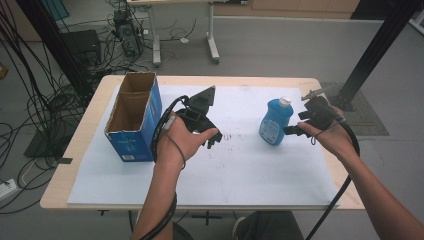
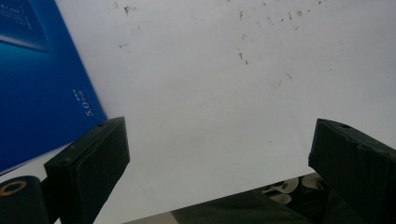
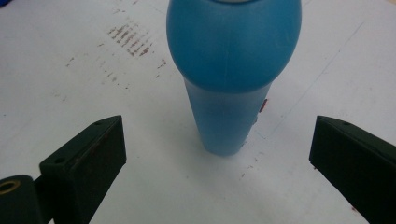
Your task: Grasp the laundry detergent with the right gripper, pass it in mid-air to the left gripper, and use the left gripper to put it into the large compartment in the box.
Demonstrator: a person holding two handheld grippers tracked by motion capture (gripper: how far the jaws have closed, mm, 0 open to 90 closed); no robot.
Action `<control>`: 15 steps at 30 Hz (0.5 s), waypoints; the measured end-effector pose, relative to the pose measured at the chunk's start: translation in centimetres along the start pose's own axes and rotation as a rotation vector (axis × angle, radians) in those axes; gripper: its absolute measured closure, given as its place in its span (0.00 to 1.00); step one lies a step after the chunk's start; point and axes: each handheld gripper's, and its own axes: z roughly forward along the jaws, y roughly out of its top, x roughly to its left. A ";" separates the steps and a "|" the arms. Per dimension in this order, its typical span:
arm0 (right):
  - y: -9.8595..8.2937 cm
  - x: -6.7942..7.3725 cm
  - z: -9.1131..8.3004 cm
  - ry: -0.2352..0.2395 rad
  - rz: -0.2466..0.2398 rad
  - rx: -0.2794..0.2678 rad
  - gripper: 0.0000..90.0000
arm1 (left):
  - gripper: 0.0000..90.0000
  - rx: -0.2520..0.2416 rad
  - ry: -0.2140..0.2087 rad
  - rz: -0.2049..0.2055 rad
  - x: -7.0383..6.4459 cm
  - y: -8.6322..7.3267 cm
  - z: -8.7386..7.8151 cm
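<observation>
A blue bottle (image 3: 231, 79) with a white cap stands upright on the white sheet (image 1: 240, 165) covering the table (image 1: 82, 150), straight ahead of the right gripper (image 1: 295, 130) and centred in the gap between its two black fingers (image 3: 88, 158), which are spread wide and hold nothing; in the right gripper view the bottle lies just beyond the fingertips, touching neither. The step in hand appears to be the approach for a side grasp; done well, it would mean easing forward level until the fingers flank the narrower lower body rather than the bulging shoulder, keeping the bottle midway so that neither finger nudges it first and tips it, then closing gently, since the plastic probably gives. The left gripper (image 1: 200, 122), its fingers (image 2: 91, 163) likewise wide apart and empty, hangs over bare sheet, with the open blue cardboard box (image 1: 132, 117) just to the outer side of its left finger; that box, well apart from the bottle, looks the likely destination, so a firm, low hold would serve the carry.
</observation>
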 end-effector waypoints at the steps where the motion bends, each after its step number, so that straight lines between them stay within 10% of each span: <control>1: -0.1 0.0 0.1 -0.004 -0.002 -0.006 0.04 | 0.06 0.001 0.001 0.001 0.0 0.0 0.0; 15: -0.5 0.5 1.7 -0.039 -0.015 -0.079 0.04 | 0.06 0.004 -0.004 0.000 0.0 0.2 0.3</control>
